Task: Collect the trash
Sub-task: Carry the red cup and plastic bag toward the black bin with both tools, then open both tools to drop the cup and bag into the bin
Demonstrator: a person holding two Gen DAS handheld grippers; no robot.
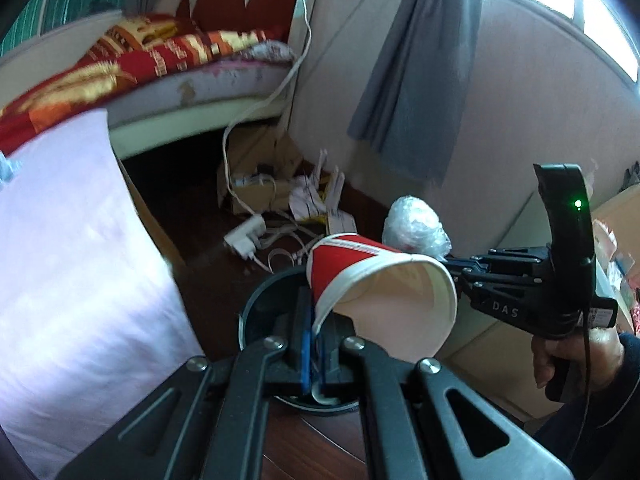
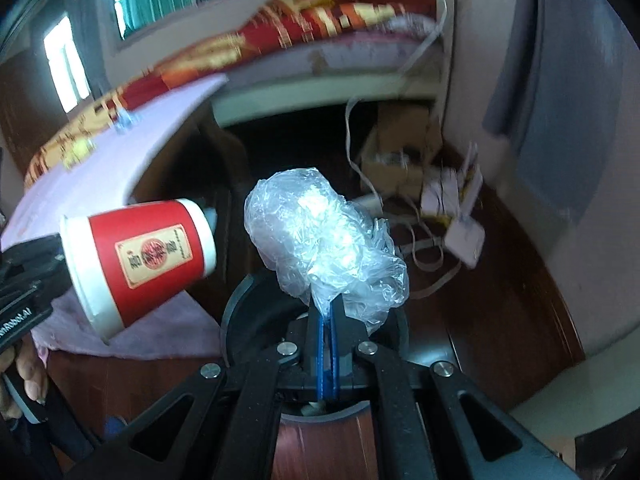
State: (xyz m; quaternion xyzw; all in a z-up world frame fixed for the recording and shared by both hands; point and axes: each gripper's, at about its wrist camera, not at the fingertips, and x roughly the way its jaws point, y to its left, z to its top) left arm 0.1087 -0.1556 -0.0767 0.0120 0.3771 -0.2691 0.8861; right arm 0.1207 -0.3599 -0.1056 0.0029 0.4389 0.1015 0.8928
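My left gripper is shut on the rim of a red and white paper cup, held on its side above a round dark bin. The cup also shows at the left of the right wrist view. My right gripper is shut on a crumpled clear plastic bag, held above the same bin. In the left wrist view the bag sits behind the cup, at the tip of the right gripper.
A bed with a red and gold blanket and a white pillow lies left. A white power strip, cables, cardboard and papers litter the dark wooden floor. A blue curtain hangs on the right wall.
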